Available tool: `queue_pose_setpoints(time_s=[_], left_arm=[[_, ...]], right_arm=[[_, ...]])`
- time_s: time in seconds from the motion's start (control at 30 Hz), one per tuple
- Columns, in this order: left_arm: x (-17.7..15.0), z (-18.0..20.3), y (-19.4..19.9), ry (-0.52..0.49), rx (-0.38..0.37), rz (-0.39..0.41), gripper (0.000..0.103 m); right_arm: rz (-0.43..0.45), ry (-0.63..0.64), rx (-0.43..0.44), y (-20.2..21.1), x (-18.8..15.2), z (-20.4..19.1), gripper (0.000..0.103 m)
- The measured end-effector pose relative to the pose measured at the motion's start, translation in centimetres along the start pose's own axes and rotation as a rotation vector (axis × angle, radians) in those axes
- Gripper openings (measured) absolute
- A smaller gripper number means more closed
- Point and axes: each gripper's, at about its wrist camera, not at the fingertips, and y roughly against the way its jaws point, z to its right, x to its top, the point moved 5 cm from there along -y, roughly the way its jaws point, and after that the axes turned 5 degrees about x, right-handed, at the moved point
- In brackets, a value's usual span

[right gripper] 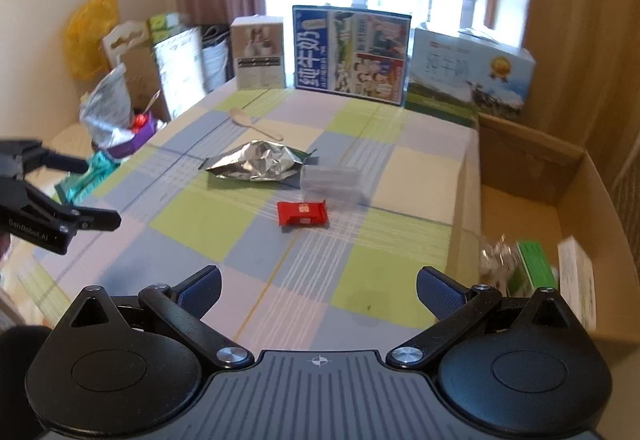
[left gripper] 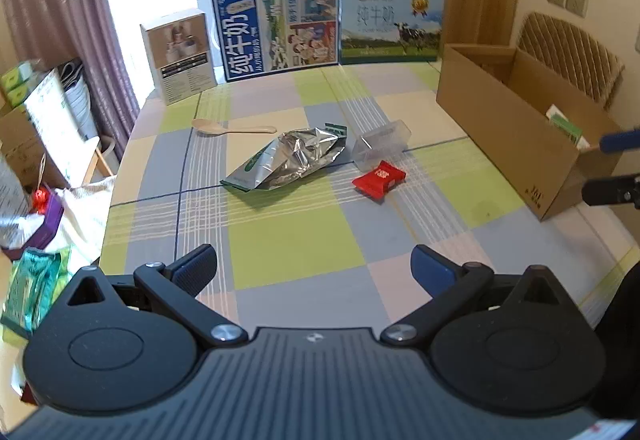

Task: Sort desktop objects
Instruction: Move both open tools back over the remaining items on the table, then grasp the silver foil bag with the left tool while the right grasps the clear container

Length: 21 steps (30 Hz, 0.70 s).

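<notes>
On the checked tablecloth lie a crumpled silver foil bag (left gripper: 286, 160) (right gripper: 258, 161), a red snack packet (left gripper: 379, 178) (right gripper: 302, 213), a clear plastic box (left gripper: 382, 145) (right gripper: 331, 179) and a pale wooden spoon (left gripper: 232, 127) (right gripper: 256, 124). My left gripper (left gripper: 314, 268) is open and empty over the table's near edge; it also shows in the right wrist view (right gripper: 94, 192). My right gripper (right gripper: 318, 288) is open and empty near the table's right side, beside the cardboard box (left gripper: 516, 132) (right gripper: 532, 160); it also shows in the left wrist view (left gripper: 612, 164).
The cardboard box holds a green-and-white packet (right gripper: 534, 268) and crinkled plastic (right gripper: 492, 256). Milk cartons (left gripper: 276, 28) (left gripper: 390, 24) and a small white box (left gripper: 180, 56) stand along the table's far edge. Bags and boxes (left gripper: 40, 160) crowd the floor at the left.
</notes>
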Motion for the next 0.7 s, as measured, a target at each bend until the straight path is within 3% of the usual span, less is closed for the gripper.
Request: queue_pose_setpoints(time_s=[0.27,0.7], left_arm=[[1.3,0.1,-4.1,-0.139,-0.008,-0.013,0.101],[5.3,-1.1,-13.2,-0.365,-0.084,-0.015,0.1]], right_arm=[[-0.047,0.219,0.006,-4.8,2.3,0.6,0.101],[-0.18,0.634,0.09,-14.4,5.6,2.2,0.097]])
